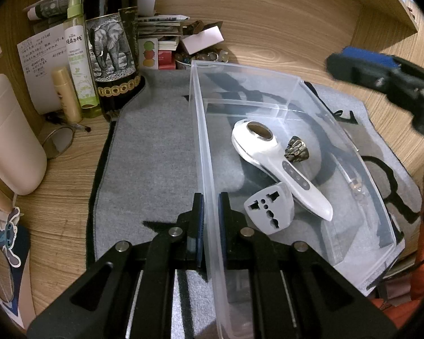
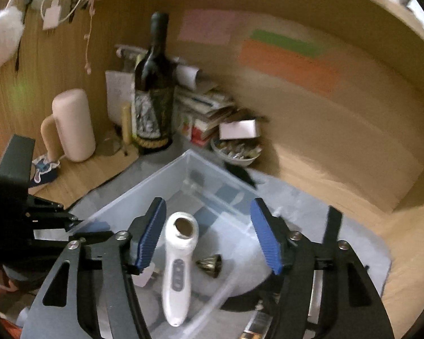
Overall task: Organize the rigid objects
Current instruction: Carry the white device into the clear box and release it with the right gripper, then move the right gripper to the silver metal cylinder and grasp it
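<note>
A clear plastic bin (image 1: 200, 130) stands on a grey felt mat (image 1: 149, 152). In it lie a white handheld device (image 1: 279, 166), a white plug adapter (image 1: 270, 209) and a small bronze cone (image 1: 296, 148). My left gripper (image 1: 211, 212) is shut on the bin's left wall near the front. My right gripper (image 2: 209, 234) is open and empty above the bin, over the white device (image 2: 178, 265) and the bronze cone (image 2: 210, 264). It also shows blurred at the upper right of the left wrist view (image 1: 381, 79). The left gripper (image 2: 28, 214) shows at the left of the right wrist view.
At the back left stand a wine bottle with an elephant label (image 1: 110, 45), a green spray bottle (image 1: 77, 53), a gold tube (image 1: 66, 94) and a pink container (image 1: 11, 135). Stacked papers and a bowl of trinkets (image 1: 200, 53) sit behind the bin. Wooden walls enclose the desk.
</note>
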Motion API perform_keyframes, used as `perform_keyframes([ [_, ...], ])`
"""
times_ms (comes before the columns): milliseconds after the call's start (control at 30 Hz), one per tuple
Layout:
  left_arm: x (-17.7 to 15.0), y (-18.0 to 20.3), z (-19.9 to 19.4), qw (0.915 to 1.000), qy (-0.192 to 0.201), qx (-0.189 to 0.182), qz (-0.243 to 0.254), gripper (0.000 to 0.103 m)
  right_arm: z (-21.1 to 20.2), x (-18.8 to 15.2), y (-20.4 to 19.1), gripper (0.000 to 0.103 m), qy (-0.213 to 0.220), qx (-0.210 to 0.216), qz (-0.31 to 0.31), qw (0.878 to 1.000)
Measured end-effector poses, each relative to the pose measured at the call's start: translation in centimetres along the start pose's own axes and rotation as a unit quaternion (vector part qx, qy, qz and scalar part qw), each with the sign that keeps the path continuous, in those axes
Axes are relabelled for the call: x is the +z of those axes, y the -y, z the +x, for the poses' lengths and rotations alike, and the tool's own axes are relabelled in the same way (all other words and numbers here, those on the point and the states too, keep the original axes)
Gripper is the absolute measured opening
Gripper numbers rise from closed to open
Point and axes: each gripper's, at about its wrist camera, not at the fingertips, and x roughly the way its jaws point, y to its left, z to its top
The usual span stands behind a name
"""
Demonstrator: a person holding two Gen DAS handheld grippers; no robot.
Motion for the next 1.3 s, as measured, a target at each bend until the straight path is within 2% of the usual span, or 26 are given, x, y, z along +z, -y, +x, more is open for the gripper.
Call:
perform_keyframes([
  [300,0.1,0.1,0.0,1.0,-0.004,0.005,0.002,0.009,-1.9,-1.2,5.1,0.062,0.012,-0.052,0.056,0.997],
  [633,0.3,0.4,0.1,0.9999,-0.009,0.015,0.001,0.009,-1.7,-5.0,12.1,0.063,-0.018,-0.103,0.137,0.985],
  [833,0.4,0.5,0.1,0.9997,-0.011,0.02,0.0,0.009,0.4,-7.9,15.0,0.063,-0.059,-0.104,0.182,0.976],
  [1100,0.5,0.6,0.2,0.9996,-0.015,0.025,-0.002,0.009,3.6,-11.1,15.8,0.062,-0.111,-0.085,0.202,0.969],
  [1133,0.5,0.7,0.2,0.9996,-0.015,0.025,-0.002,0.009,3.9,-11.3,15.8,0.062,-0.115,-0.082,0.205,0.969],
  [1300,0.5,0.7,0.2,0.9996,-0.016,0.025,-0.002,0.009,5.5,-12.3,16.5,0.04,-0.14,-0.056,0.226,0.963],
])
